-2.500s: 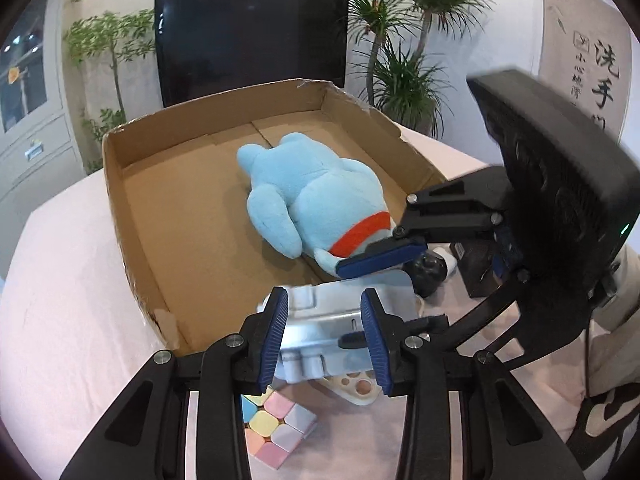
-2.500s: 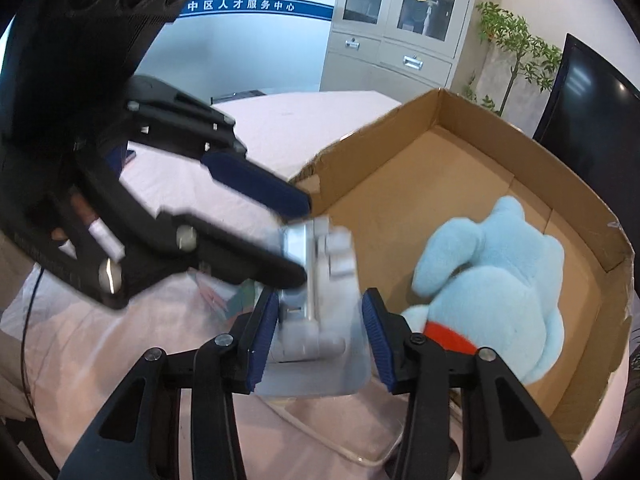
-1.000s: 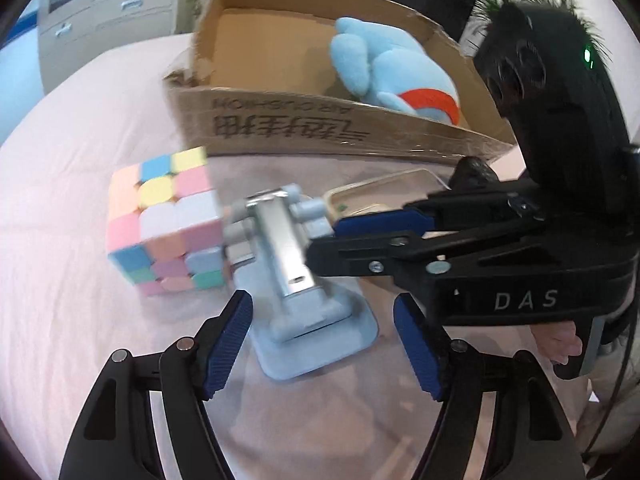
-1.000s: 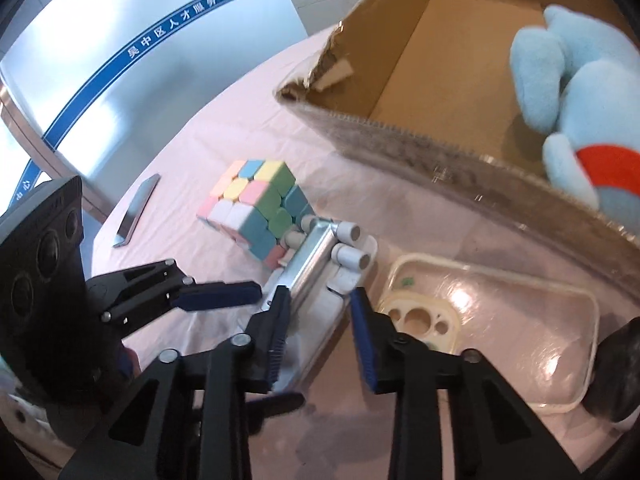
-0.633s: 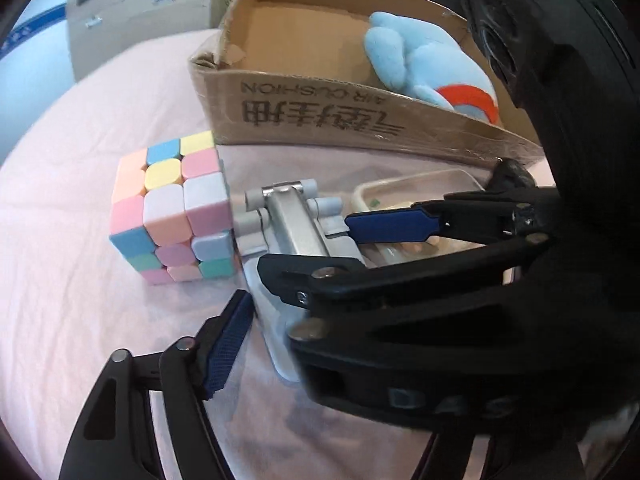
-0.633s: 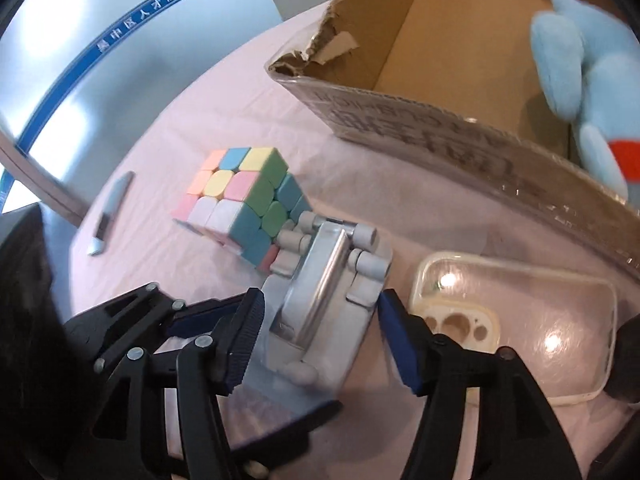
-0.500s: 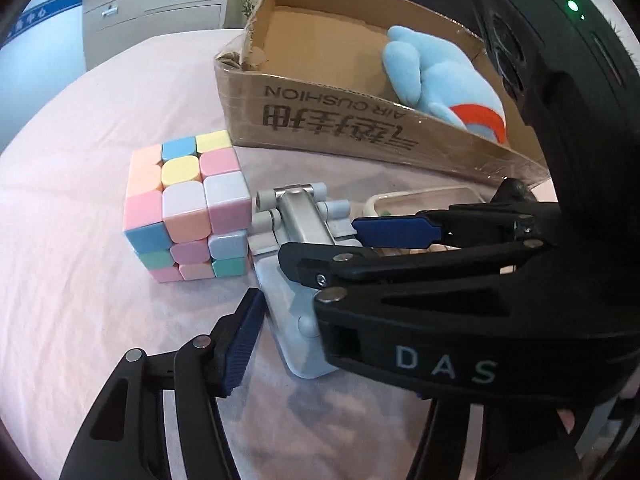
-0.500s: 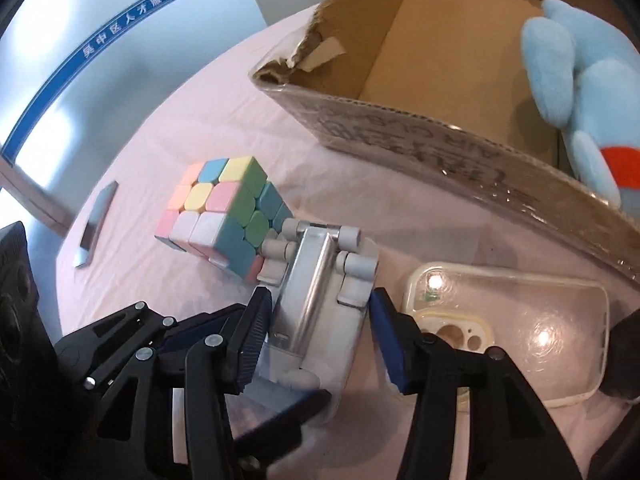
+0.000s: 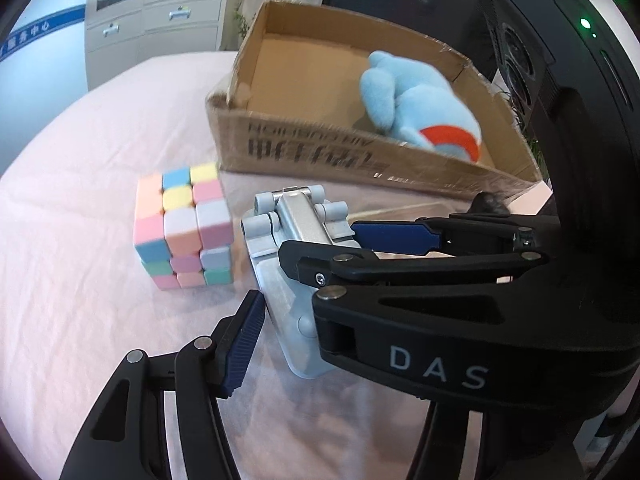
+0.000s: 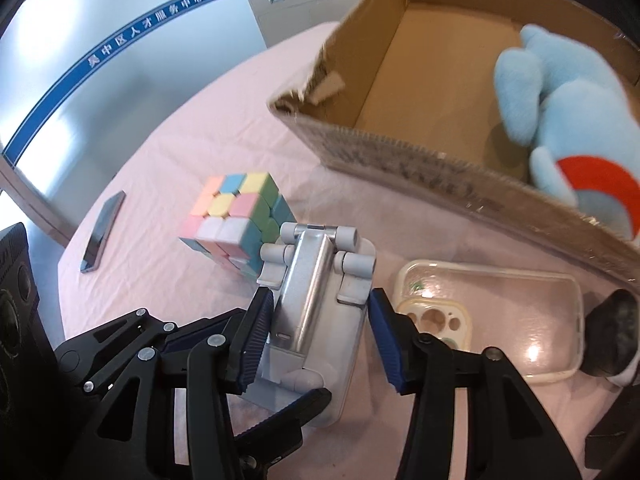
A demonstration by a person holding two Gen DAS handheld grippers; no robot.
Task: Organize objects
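A folded silver-grey phone stand [image 10: 316, 312] lies flat on the pink-clothed desk [image 10: 168, 152], between the two grippers. The right gripper [image 10: 320, 336] straddles it with jaws spread, one blue pad along each side of the stand; from this view I cannot tell whether the pads touch it. The left gripper [image 10: 224, 344] reaches in from the lower left, its fingers crossing under the right gripper's near the stand's foot.

In the left wrist view, the phone stand [image 9: 296, 248] sits just past one blue fingertip [image 9: 244, 344] of the left gripper; the other fingertip is hidden behind the black body of the right gripper [image 9: 440, 300], which is marked "DAS" and fills the right half of that picture. The left jaws appear spread wide and grip nothing.

Just beside the stand, on its left, stands a pastel puzzle cube [image 10: 236, 220], also seen in the left view [image 9: 184, 228]. On the stand's right lies a clear phone case [image 10: 492, 320] with a cream camera cutout; only the right wrist view shows it plainly. Next to the case's far end is a dark, fuzzy object [image 10: 612, 332] that I cannot identify.

Beyond these sits an open cardboard box [image 10: 376, 160] holding a light blue plush toy [image 10: 568, 92] with a red band. A dark smartphone [image 10: 102, 232] lies well apart at the desk's left edge, seen only in the right view. Grey cabinets [image 9: 156, 12] stand behind.
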